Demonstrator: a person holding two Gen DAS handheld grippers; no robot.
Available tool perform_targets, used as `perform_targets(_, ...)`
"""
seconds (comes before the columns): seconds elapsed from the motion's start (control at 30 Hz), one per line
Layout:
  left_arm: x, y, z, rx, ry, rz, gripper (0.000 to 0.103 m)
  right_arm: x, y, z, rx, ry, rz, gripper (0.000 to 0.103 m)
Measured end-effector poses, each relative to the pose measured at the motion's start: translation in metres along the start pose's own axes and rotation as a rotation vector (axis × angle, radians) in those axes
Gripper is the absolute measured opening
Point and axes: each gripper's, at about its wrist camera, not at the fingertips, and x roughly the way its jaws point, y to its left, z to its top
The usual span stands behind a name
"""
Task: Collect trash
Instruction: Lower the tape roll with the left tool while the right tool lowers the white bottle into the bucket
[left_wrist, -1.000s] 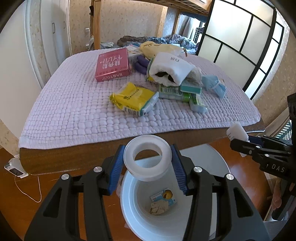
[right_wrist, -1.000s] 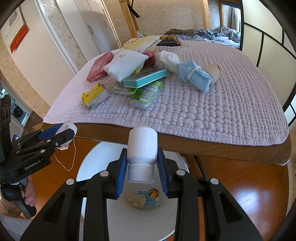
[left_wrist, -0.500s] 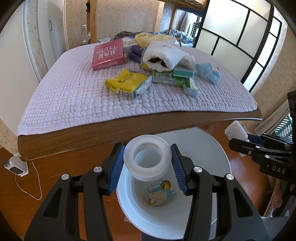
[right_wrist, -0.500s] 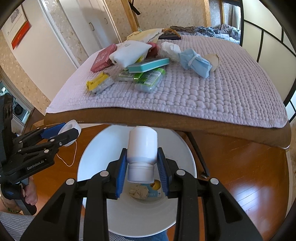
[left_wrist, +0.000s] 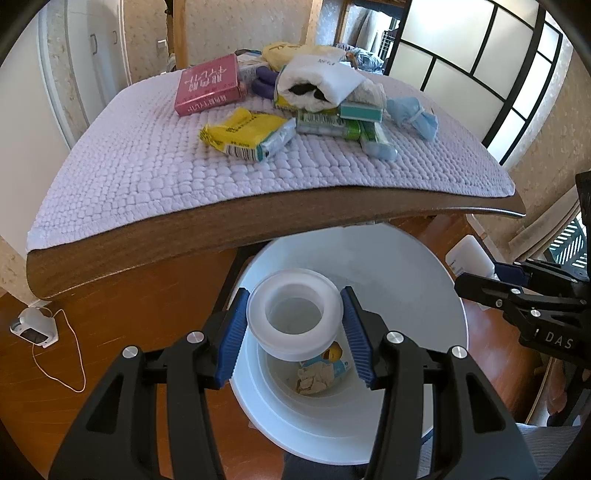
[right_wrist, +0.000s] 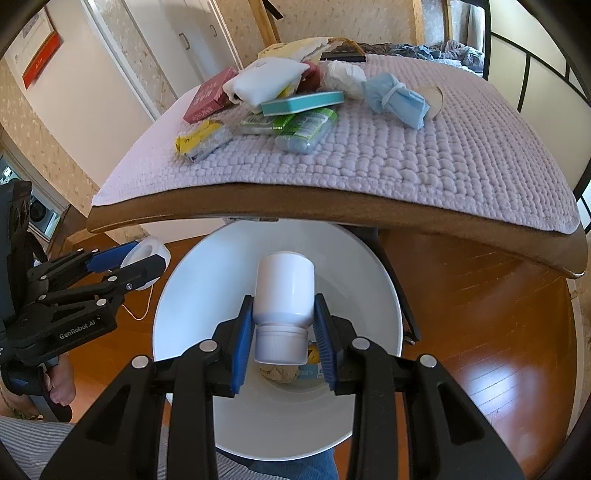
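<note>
While held above the white bin (left_wrist: 413, 280), left gripper (left_wrist: 294, 334) pinched a white ring-shaped lid (left_wrist: 293, 319) between blue pads (left_wrist: 232, 341), opening facing up toward the camera. Hovered over the near half of the bin's mouth, just below the wooden table edge (left_wrist: 184, 240). Down at the bin's bottom lay a crumpled tan scrap (left_wrist: 312, 380) beside a small blue-and-yellow wrapper (left_wrist: 338, 360).

Right gripper (right_wrist: 284, 338) clamped a white bottle (right_wrist: 285, 295) at its shoulder, capless threaded neck pointing back toward the camera, base pointing away. Sat directly over the same bin (right_wrist: 192, 302), with the tan scrap (right_wrist: 279, 373) partly showing beneath the neck. Other gripper (right_wrist: 125, 264) visible off to the left with the ring lid in its grip, beside the bin's rim.

On the table, over a lavender quilted mat (left_wrist: 147, 166), remained a heap: pink box (left_wrist: 208, 88), yellow packet (left_wrist: 245, 134), white pouch (left_wrist: 321, 83), teal box (left_wrist: 360, 110), green-labelled packs (left_wrist: 328, 125), and a bundled blue mask (left_wrist: 412, 116). Seen from the right wrist camera: same mask (right_wrist: 397, 99), teal box (right_wrist: 303, 103), yellow packet (right_wrist: 203, 142).
</note>
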Motion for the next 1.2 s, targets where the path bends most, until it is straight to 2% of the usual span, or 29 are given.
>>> perform_targets(1.2,0.038,-0.001,-0.017,0.008,0.12,0.003,0.052,0.037,-0.003,-0.008,0.008,0.102,-0.002,0.032)
